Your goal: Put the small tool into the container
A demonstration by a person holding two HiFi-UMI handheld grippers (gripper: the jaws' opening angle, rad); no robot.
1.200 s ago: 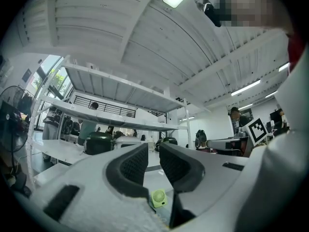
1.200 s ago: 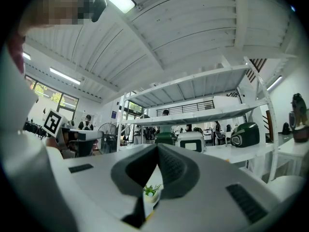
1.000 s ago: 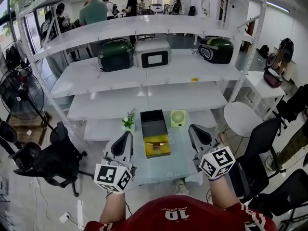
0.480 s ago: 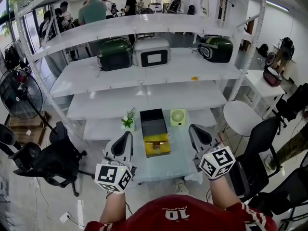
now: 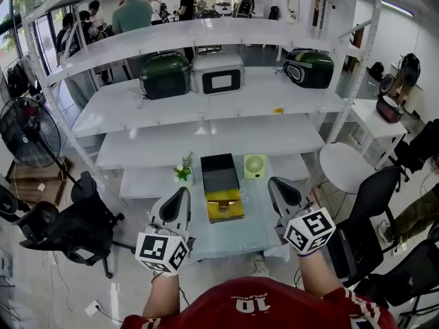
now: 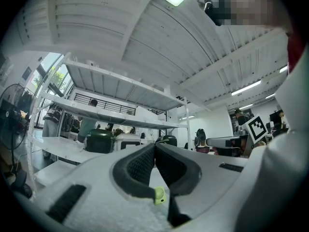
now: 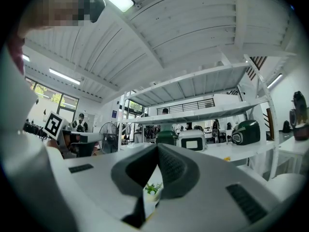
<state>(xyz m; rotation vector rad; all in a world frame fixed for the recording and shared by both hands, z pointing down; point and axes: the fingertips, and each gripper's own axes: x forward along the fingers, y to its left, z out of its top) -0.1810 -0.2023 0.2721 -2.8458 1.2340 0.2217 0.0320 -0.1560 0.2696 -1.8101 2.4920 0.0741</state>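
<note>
Grippers at ready posture: left gripper (image 5: 180,199) and right gripper (image 5: 280,190) are held level at either side of the low glass-topped table (image 5: 254,226), tips pointing forward. Each gripper's own view shows its pads pressed together with nothing between them, so both are closed and empty. Reading: task not begun. The arms flank the work so that either could reach in.

Task items sit along the table's centre line. The black container (image 5: 219,173) lies open at the far end. Against its near edge, a yellow tray (image 5: 234,201) carries what I take to be the small tool (image 5: 223,211), a tan speck too small to identify. The tool is therefore outside the container, just beside it. A potted plant (image 5: 183,171) stands left of the container and a green desk fan (image 5: 254,166) right of it.

Room: white shelving (image 5: 206,112) stands behind the table and holds three countertop cookers (image 5: 164,76). A floor fan (image 5: 24,132) and office chairs (image 5: 75,225) are to the left. People (image 5: 134,12) stand beyond the shelves.
</note>
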